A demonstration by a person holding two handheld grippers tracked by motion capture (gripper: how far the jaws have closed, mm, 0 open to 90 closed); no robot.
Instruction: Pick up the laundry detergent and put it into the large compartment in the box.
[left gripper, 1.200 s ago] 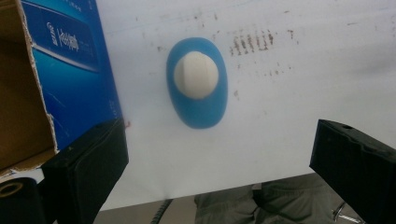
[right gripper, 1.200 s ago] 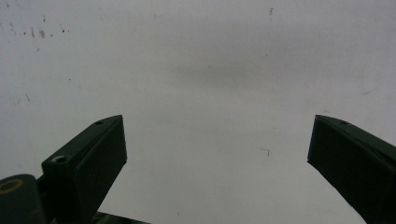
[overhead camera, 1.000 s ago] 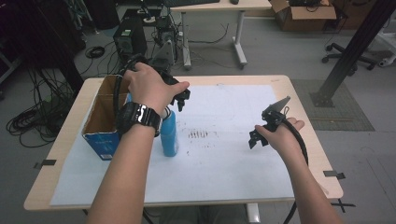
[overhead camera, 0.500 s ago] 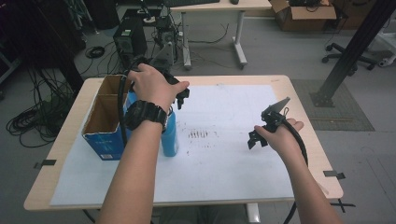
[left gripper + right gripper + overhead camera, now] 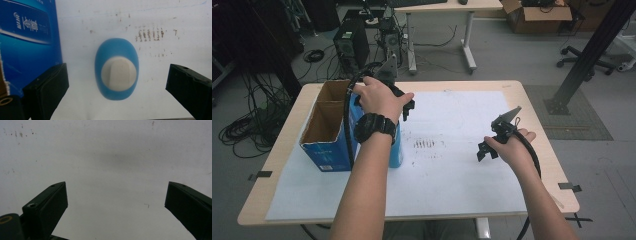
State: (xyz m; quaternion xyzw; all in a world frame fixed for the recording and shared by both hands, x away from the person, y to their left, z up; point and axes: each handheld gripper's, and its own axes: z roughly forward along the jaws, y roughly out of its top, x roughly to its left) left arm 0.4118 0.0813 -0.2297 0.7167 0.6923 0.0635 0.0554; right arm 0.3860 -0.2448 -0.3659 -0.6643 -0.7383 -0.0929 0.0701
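Two black fingers [image 5: 47,87] of the left gripper [image 5: 117,92] stand wide apart in the left gripper view, one at the lower left, one at the lower right, touching nothing. Centred between them, seen from above, is a blue bottle [image 5: 116,72] with a white cap [image 5: 119,72]; it stands upright on the white sheet [image 5: 155,15]. Just beside the bottle, at the left of that frame, is the wall of a blue carton [image 5: 27,37].

In the high view the left gripper [image 5: 404,102] hangs above the bottle [image 5: 396,147] at centre left, with the open carton [image 5: 324,145] touching or just beside the bottle.

Right gripper [image 5: 116,207]: fingers [image 5: 50,205] likewise wide apart, over bare white sheet, holding nothing. In the high view it [image 5: 486,147] sits at centre right, well apart from the bottle, above the sheet on the wooden table [image 5: 537,115].
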